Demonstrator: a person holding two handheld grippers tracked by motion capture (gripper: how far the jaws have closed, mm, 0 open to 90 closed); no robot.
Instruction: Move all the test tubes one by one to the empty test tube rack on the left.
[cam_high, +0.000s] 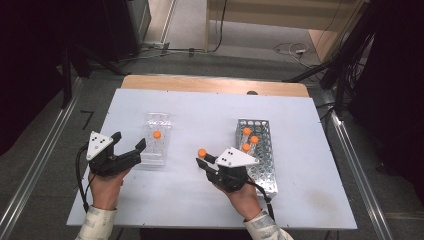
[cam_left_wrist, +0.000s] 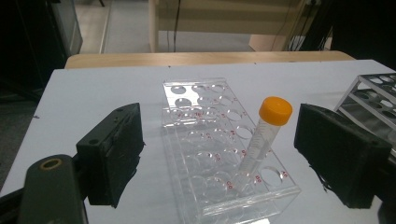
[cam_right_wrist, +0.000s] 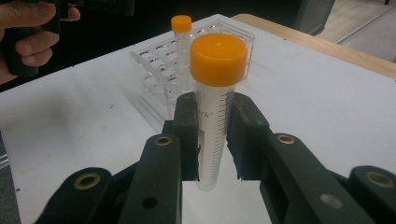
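An orange-capped tube (cam_right_wrist: 215, 112) is clenched between the right gripper's (cam_right_wrist: 212, 135) fingers (cam_right_wrist: 187, 135), held upright with its cap well above the pads and its tip hanging below them. In the high view the same right gripper (cam_high: 204, 161) is seen between the two racks, the tube's cap (cam_high: 202, 152) showing just beyond the fingertips. The transfer step is judged to be in hand: a tube taken from the metal rack (cam_high: 260, 150), behind and to the outer side of the right fingers, is being carried toward the clear rack (cam_right_wrist: 187, 60) ahead of them.

The left gripper (cam_high: 129, 145) is held released, its fingers (cam_left_wrist: 114, 154) spread wide and empty on either side of the clear rack (cam_left_wrist: 224, 149), which rests on the table (cam_high: 200, 110). One tube (cam_left_wrist: 264, 135) is already seated there, leaning slightly, between the left fingers and nearer the right-hand one.

Next, the carried tube's tip must be lined up over a free hole and lowered straight; the standing tube is to be avoided. Three tubes (cam_high: 249, 139) are left in the metal rack.
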